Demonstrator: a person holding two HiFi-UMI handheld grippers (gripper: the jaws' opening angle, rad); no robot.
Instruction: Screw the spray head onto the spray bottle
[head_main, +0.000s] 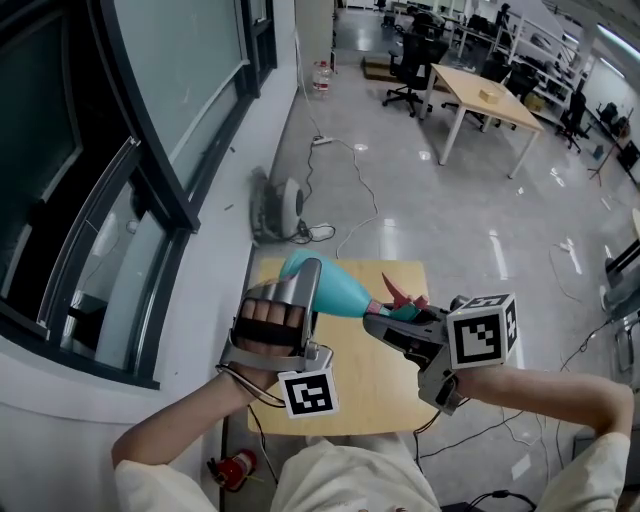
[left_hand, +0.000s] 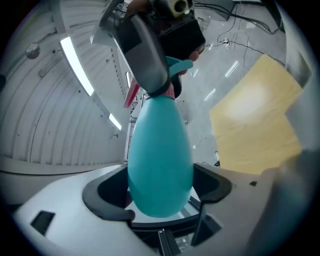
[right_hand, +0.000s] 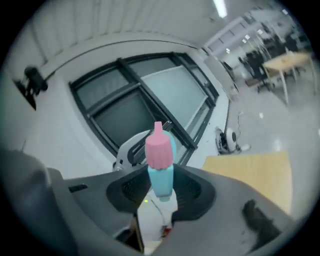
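The left hand-held gripper (head_main: 305, 285), jaws wide, clasps the fat end of the teal spray bottle (head_main: 345, 293), level above the bench (head_main: 370, 390). The right hand-held gripper (head_main: 395, 325) pinches the teal-and-pink spray head (right_hand: 161, 165) at the bottle's neck.

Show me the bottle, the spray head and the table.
bottle (left_hand: 160, 160): left gripper view, middle of teal body.
spray head (right_hand: 159, 148): right gripper view, pink cap.
table (head_main: 365, 400): head view, bare wooden top.

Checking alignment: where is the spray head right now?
Head view, right of centre: the spray head sits in the right gripper, at the neck end of the teal bottle, above the wooden table.
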